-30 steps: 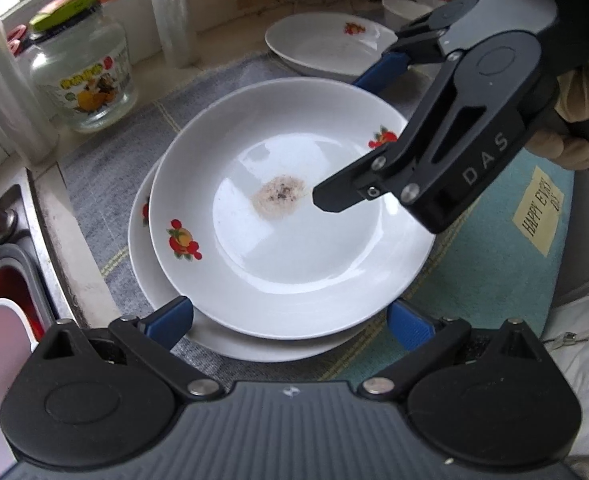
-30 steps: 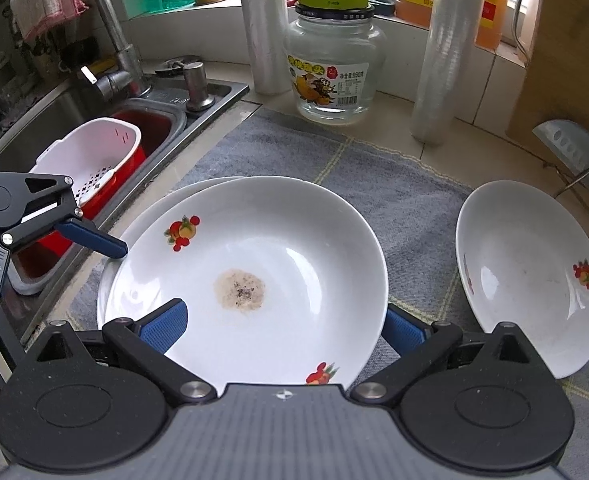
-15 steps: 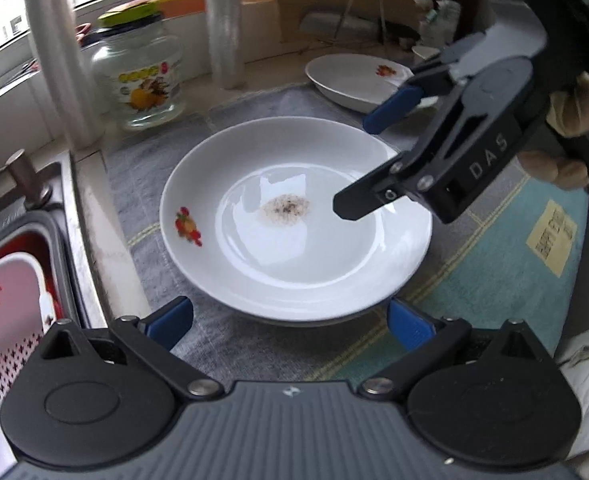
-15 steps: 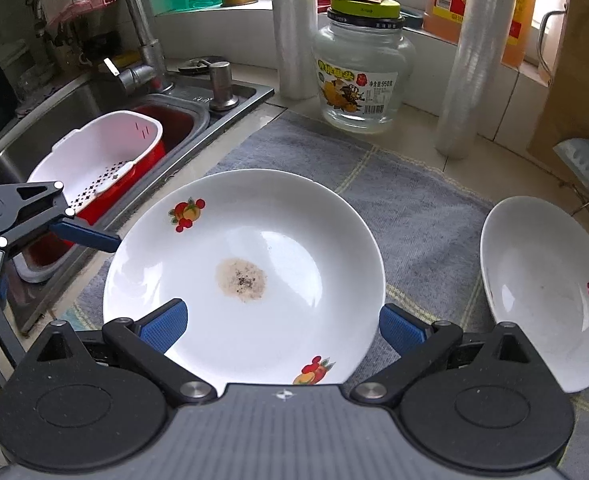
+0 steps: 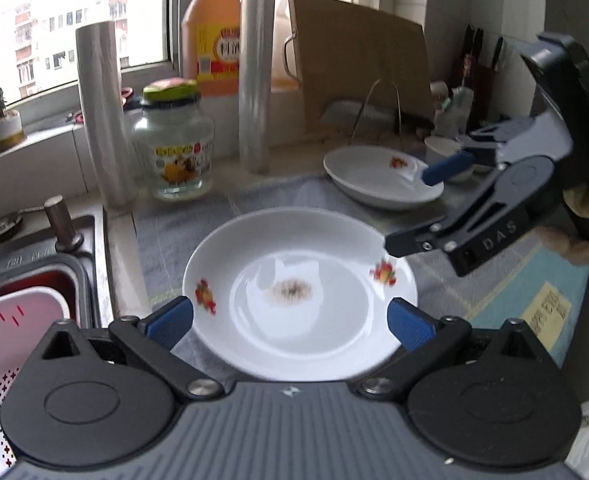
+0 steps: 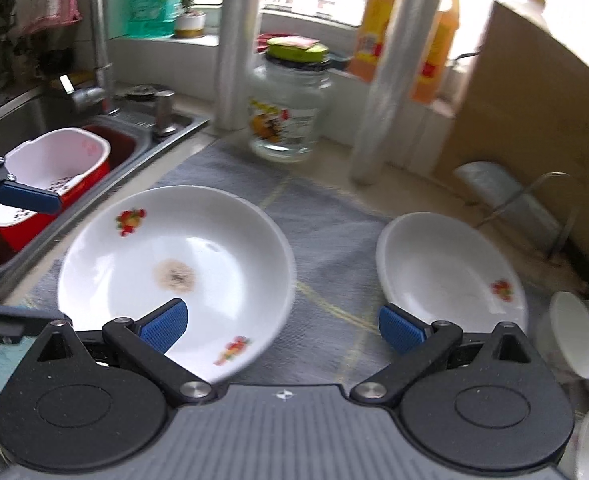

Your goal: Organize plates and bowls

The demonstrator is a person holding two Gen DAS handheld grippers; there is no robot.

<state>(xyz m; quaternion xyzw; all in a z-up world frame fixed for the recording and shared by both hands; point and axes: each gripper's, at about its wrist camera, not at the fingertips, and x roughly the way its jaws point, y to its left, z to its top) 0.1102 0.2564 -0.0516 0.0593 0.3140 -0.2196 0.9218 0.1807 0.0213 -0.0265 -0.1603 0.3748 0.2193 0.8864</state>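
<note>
We hold nothing: left gripper (image 5: 290, 322) and right gripper (image 6: 282, 326) both gape wide. The stained plate (image 6: 176, 276) sits center-left on the mat, 1 smaller plate (image 6: 450, 276) apart at right, still unstacked.

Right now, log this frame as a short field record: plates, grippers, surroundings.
near plate: stained plate on the grey mat, brown residue in its centre
far plate: second plate on the same mat, apart from the first
left gripper: open, empty, fingers either side of the stained plate's near rim
right gripper: open, empty
behind: glass jar
sink side: white colander
</note>
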